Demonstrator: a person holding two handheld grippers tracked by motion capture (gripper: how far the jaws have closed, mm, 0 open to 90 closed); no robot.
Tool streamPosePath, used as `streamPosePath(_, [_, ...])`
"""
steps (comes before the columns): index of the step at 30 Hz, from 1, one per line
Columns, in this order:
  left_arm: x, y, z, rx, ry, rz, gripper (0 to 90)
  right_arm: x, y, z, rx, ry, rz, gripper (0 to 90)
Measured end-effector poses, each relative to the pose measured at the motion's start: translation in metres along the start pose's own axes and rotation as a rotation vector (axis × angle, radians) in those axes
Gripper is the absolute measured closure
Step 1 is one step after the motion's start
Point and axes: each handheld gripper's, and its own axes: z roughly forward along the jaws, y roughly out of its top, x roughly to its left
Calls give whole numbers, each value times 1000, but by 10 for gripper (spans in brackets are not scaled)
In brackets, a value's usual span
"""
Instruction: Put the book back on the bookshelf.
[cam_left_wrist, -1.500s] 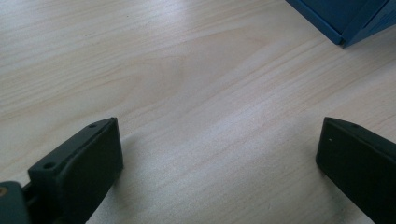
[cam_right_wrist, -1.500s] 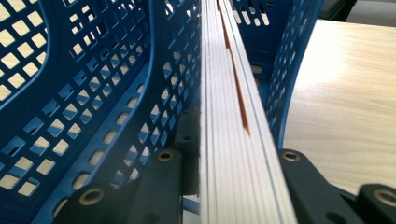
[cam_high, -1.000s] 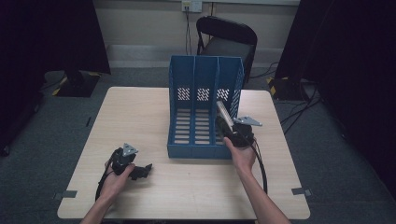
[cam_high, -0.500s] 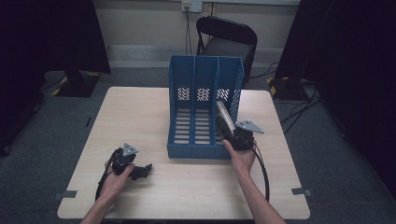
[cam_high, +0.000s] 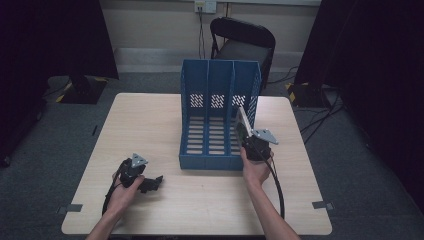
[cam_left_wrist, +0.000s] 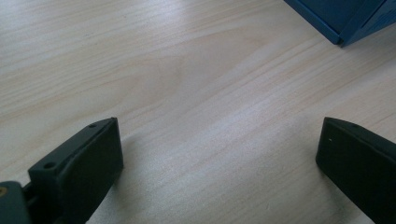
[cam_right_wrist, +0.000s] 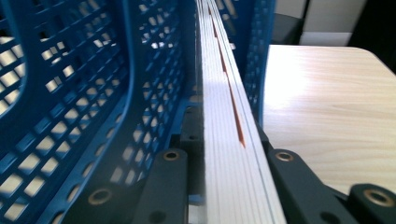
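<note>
A blue three-slot file holder (cam_high: 210, 85) stands upright at the table's middle, open side toward me. My right gripper (cam_high: 244, 134) is at its front right corner, shut on a thick book (cam_high: 241, 122) held on edge and tilted in the rightmost slot. Its jaws have just been closing with the book between them. In the right gripper view the white page edges of the book (cam_right_wrist: 219, 93) run forward from the right gripper (cam_right_wrist: 224, 172) beside the holder's perforated wall (cam_right_wrist: 93, 93). My left gripper (cam_high: 152, 182) rests on the table at the front left. The left gripper (cam_left_wrist: 219, 158) is open over bare wood.
The light wooden table (cam_high: 150, 120) has free room left of the holder and along its front. A black folding chair (cam_high: 242, 45) stands behind the far edge. A corner of the holder (cam_left_wrist: 345, 18) lies ahead of the left gripper. Cables trail from both grippers.
The right gripper with the book has shifted only slightly at the rightmost slot. The left gripper and hand have stayed put.
</note>
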Motion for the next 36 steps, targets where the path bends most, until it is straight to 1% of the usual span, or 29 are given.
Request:
streamPosePath(1, [0, 0, 0, 0, 0, 0, 0, 0, 0, 0, -3, -5, 10, 767])
streamPosePath(4, [0, 0, 0, 0, 0, 0, 0, 0, 1, 0, -6, -26, 12, 767])
streamPosePath(6, [0, 0, 0, 0, 0, 0, 0, -1, 2, 0, -10, -31, 20, 768])
streamPosePath(8, [0, 0, 0, 0, 0, 0, 0, -1, 2, 0, -15, -42, 12, 768])
streamPosePath(10, [0, 0, 0, 2, -1, 5, 1, -1, 2, 0, -14, -64, 22, 768])
streamPosePath(12, [0, 0, 0, 2, -2, 5, 0, -2, 3, 0, -17, -63, 34, 768])
streamPosePath(19, [0, 0, 0, 3, -2, 6, 0, 0, 5, 1, -22, -81, 27, 768])
streamPosePath(23, [0, 0, 0, 2, -2, 5, 0, 1, 6, 1, -22, -95, 14, 768])
streamPosePath(28, [0, 0, 0, 3, -2, 6, 1, 2, 10, 1, -24, -107, 19, 768])
streamPosePath(31, [0, 0, 0, 3, -2, 6, 0, 3, 11, 0, -33, -120, 12, 768])
streamPosePath(32, [0, 0, 0, 2, -2, 5, 0, 4, 11, 0, -40, -126, 20, 768])
streamPosePath(33, [0, 0, 0, 3, -3, 7, 0, 4, 11, 0, -42, -134, 17, 768])
streamPosePath(35, [0, 0, 0, 6, -4, 12, 0, 4, 12, 1, -41, -132, 16, 768])
streamPosePath(36, [0, 0, 0, 6, -4, 13, 1, 5, 12, 1, -39, -145, 19, 768])
